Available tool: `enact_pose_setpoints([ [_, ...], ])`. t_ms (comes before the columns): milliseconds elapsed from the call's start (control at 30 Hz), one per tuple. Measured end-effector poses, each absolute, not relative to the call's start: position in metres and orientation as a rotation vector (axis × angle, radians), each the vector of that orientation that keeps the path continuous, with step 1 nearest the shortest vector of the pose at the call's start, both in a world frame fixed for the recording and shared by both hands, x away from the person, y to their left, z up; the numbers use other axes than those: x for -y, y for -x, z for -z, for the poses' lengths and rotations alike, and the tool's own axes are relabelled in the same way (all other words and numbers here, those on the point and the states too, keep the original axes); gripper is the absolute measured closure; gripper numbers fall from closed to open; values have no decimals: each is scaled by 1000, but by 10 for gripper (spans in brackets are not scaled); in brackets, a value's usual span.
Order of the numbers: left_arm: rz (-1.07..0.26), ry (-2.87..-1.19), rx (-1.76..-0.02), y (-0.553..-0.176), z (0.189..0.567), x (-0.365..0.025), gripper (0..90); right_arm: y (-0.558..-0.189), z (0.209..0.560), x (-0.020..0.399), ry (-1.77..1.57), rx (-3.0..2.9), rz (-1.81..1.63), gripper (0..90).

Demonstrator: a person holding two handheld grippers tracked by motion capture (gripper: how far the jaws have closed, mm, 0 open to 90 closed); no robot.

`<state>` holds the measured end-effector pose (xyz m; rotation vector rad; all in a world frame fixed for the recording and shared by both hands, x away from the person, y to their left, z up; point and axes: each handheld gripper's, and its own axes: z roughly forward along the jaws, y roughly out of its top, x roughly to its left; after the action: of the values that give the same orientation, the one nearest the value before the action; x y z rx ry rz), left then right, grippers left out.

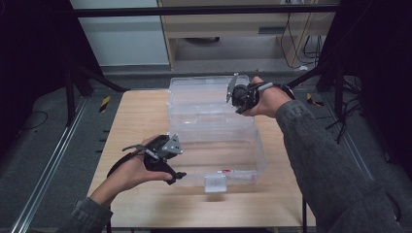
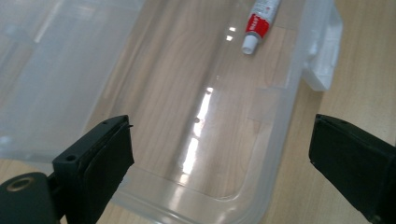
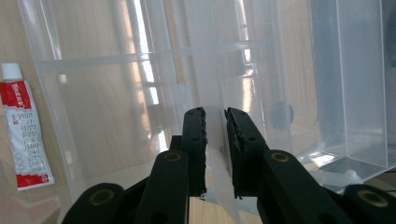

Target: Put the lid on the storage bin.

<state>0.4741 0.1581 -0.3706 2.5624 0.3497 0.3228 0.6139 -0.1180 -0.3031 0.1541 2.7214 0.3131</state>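
A clear plastic storage box [image 1: 243,145] stands on the wooden table [image 1: 141,116] with its lid [image 1: 204,94] swung up at the back. A red and white tube [image 2: 261,21] lies on the box floor near the front wall, also seen as tube [image 3: 23,130]. My right gripper [image 1: 234,93] is at the lid's upper right edge. In the right gripper view the right gripper [image 3: 215,126] has its jaws shut on the lid's translucent rim [image 3: 215,84]. My left gripper [image 1: 177,167] is at the box's front left corner. It stands open, left gripper [image 2: 219,154], with the corner between its jaws, untouched.
A white latch [image 1: 215,183] sticks out from the box's front wall, seen also as latch [image 2: 324,56]. Bare table runs left of the box and along the front edge. Black frame bars and cables surround the table on the floor.
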Motion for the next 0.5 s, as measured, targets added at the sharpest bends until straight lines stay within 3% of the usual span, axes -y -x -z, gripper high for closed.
enact_pose_setpoints([
  [300,-275,-2614,-271,-460,378,-155,122,-611,301,120,-159,-2726,-311,795],
  [500,-240,-2653,-265,-461,392,-152,239,-611,302,118,-162,-2720,-312,791],
])
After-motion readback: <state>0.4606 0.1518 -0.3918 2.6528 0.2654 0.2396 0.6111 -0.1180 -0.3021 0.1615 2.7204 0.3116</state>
